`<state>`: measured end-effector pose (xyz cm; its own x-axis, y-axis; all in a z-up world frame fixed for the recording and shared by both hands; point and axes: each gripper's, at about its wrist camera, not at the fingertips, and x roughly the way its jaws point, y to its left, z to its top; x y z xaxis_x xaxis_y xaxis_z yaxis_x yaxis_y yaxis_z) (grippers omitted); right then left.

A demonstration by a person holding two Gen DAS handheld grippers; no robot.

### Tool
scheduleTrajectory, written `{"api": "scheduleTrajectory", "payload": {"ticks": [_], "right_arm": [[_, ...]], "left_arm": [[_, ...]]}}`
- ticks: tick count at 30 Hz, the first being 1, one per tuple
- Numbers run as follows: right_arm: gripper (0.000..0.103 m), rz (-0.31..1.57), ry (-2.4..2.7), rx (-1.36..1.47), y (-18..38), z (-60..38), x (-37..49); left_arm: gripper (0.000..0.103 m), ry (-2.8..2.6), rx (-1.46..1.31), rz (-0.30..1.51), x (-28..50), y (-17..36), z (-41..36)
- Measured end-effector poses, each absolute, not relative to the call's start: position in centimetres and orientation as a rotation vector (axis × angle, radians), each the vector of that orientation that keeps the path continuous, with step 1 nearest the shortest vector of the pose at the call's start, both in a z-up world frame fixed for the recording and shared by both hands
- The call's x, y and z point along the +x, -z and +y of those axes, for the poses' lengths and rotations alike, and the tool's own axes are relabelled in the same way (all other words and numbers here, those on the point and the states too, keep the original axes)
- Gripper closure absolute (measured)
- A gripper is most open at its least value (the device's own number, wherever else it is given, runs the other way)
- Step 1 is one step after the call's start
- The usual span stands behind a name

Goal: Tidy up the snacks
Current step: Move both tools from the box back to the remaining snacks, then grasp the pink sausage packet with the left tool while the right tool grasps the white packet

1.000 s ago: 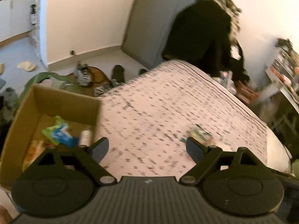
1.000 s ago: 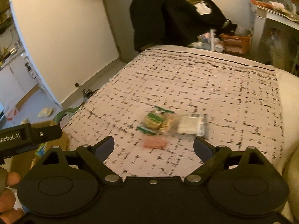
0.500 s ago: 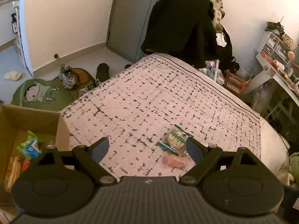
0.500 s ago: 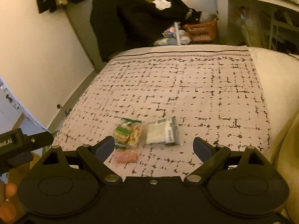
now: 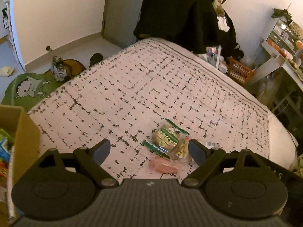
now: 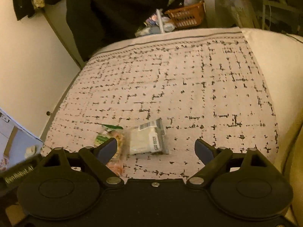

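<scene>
Snack packets lie in a small cluster on the near part of a bed covered with a pale pink spread printed with broken black lines point(image 5: 151, 87): a clear packet with green serrated ends and a green label point(image 5: 168, 139), a small pink packet point(image 5: 163, 166) just in front of it, and a clear bag of white contents with a barcode sticker point(image 6: 146, 140) beside them. In the left wrist view that clear bag is almost wholly hidden behind the right finger, only its barcode corner showing. In the right wrist view the green-label packet and the pink one are partly covered by the left finger and blurred, so their print cannot be read. A brown cardboard box point(image 5: 22, 132) at the bed's left side is cut off by the frame; bits of green, blue and red wrappers show inside, too little to name. The left hand-held gripper point(image 5: 149, 149) hovers above the bed's near edge, tilted down toward the cluster, fingers spread wide and holding nothing. The right hand-held gripper point(image 6: 156, 148) hangs likewise over the clear bag, fingers wide apart and empty. An orange plastic basket point(image 6: 186, 18) sits beyond the bed among dark clothes.
</scene>
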<state>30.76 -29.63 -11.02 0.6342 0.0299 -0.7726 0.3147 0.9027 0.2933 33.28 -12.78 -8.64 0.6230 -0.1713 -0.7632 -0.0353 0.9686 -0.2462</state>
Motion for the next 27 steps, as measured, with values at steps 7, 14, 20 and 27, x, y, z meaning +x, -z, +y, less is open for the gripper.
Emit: {"api": "scheduleTrajectory", "payload": {"ticks": [7,14,20,27], "right_arm": [[0.014,0.896,0.139,0.412,11.9,-30.4,31.9],[0.014,0.934,0.093,0.374,13.5,-29.8,33.0],[0.019,0.932,0.051,0.262,14.7,-28.5,33.9],[0.019,0.912,0.023,0.202,15.0,-27.1,34.4]], "left_arm": [[0.015,0.190,-0.251,0.956,33.9,13.3,-13.4],[0.015,0.217,-0.239,0.954,33.6,16.0,-14.9],[0.016,0.209,-0.225,0.926,33.8,17.6,-15.8],[0.017,0.194,-0.161,0.862,33.5,18.3,-16.7]]}}
